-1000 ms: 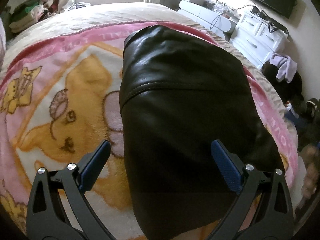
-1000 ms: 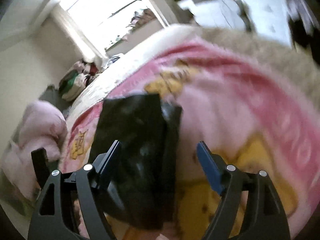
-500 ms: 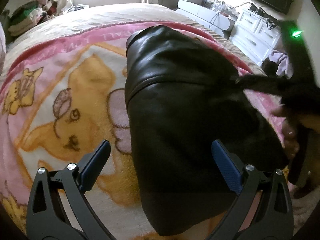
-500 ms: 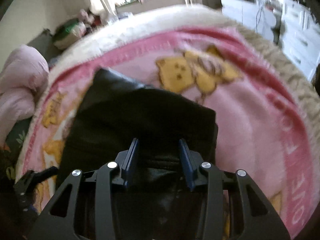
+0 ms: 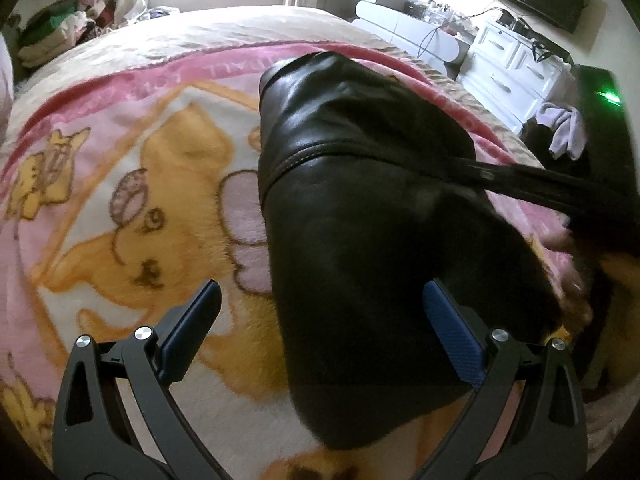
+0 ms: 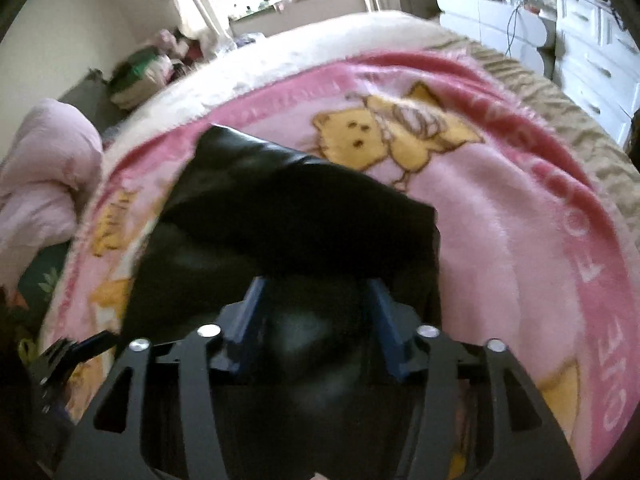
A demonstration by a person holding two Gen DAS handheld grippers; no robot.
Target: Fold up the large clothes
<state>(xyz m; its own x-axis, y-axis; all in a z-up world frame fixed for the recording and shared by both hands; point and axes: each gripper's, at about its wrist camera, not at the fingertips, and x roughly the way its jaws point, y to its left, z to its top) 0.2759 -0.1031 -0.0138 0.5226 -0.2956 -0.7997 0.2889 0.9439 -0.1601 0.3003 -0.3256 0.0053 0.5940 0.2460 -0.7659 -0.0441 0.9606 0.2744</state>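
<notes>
Black leather-look garment (image 5: 360, 248) lies folded on pink cartoon-bear fleece blanket (image 5: 120, 184). L wrist view: left gripper (image 5: 320, 320) jaws wide apart, holding nothing. R wrist view: right gripper (image 6: 316, 300) jaws clamped on garment's (image 6: 288, 216) near edge.

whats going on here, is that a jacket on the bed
A person with a handheld gripper in each hand is folding a black leather garment on a pink cartoon blanket; whether it is a jacket is unclear. The right gripper has its fingers partly closed around the garment's near edge. The left gripper is open, straddling the near left edge without gripping.
</notes>
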